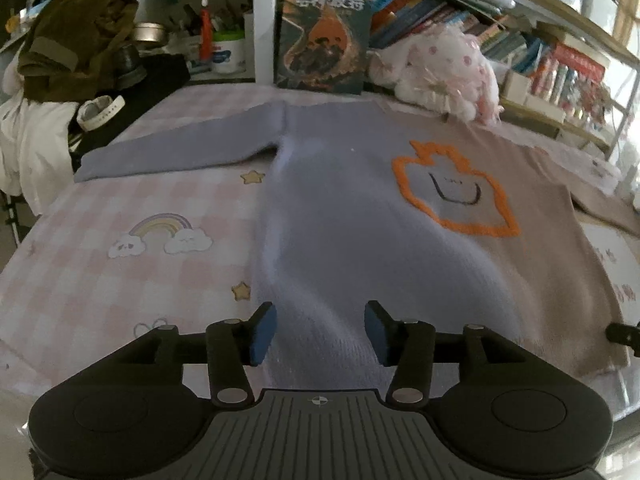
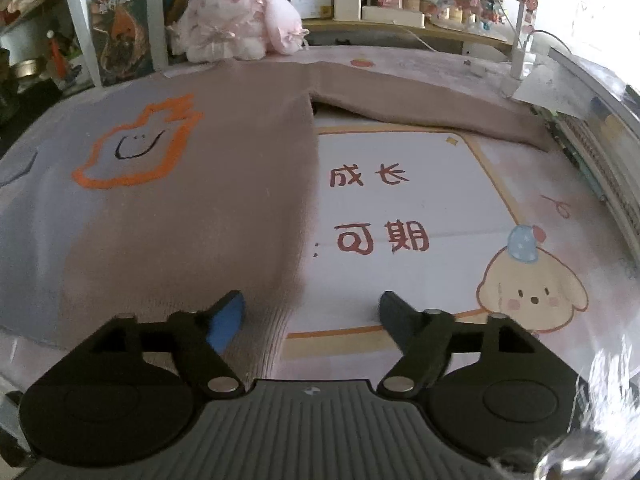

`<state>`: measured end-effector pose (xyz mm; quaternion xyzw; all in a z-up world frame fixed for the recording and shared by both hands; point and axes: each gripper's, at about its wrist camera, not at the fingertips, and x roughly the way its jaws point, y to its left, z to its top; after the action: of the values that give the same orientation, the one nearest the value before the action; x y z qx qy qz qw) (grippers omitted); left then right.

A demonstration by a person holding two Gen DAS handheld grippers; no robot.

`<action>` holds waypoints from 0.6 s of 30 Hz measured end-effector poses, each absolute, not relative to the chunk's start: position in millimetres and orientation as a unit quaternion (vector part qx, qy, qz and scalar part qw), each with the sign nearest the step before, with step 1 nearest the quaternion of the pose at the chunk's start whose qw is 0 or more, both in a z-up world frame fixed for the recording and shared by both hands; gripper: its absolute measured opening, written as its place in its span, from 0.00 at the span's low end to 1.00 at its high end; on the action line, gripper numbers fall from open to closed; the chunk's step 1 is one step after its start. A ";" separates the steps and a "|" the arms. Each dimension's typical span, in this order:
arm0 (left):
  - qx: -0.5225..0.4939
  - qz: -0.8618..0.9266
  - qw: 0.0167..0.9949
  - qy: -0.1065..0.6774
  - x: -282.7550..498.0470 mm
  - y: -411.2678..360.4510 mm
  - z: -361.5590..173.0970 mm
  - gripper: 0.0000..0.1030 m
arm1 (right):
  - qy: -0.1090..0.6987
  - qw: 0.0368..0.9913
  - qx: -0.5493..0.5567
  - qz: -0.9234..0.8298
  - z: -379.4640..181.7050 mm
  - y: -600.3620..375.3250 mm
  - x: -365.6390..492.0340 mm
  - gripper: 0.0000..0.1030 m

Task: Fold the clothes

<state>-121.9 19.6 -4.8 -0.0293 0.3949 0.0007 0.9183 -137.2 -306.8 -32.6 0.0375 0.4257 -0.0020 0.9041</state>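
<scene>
A two-tone sweater (image 1: 340,208), lavender-blue on one half and tan on the other, lies flat on the table with both sleeves spread. It bears an orange flame outline with a smiley face (image 1: 452,192). My left gripper (image 1: 320,332) is open over the blue hem, its pads either side of the fabric. In the right wrist view the tan half (image 2: 224,200) and its sleeve (image 2: 420,96) show. My right gripper (image 2: 312,316) is open over the tan hem corner, left pad above the fabric, right pad above the mat.
A pink checked mat (image 1: 120,240) covers the table, with a cartoon panel (image 2: 400,208). A plush toy (image 2: 236,16), a book (image 1: 324,36), a brown garment pile (image 1: 76,40) and shelves of books stand at the back. Clutter lines the right edge (image 2: 592,152).
</scene>
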 end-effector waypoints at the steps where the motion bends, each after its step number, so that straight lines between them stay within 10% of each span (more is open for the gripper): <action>1: -0.028 0.001 0.919 0.394 -122.6 18.9 -4.7 0.54 | 0.426 0.904 0.039 -0.009 -33.8 -306.9 -138.2 0.86; 18: 0.011 -0.099 0.929 0.357 -93.4 56.3 -2.3 0.71 | 0.376 0.925 0.018 -0.056 -3.6 -230.2 -144.0 0.90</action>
<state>-93.4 56.3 -2.3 0.0106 0.3568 -0.0991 0.9288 -144.0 -230.2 -3.6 0.0182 0.3762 -0.0563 0.9247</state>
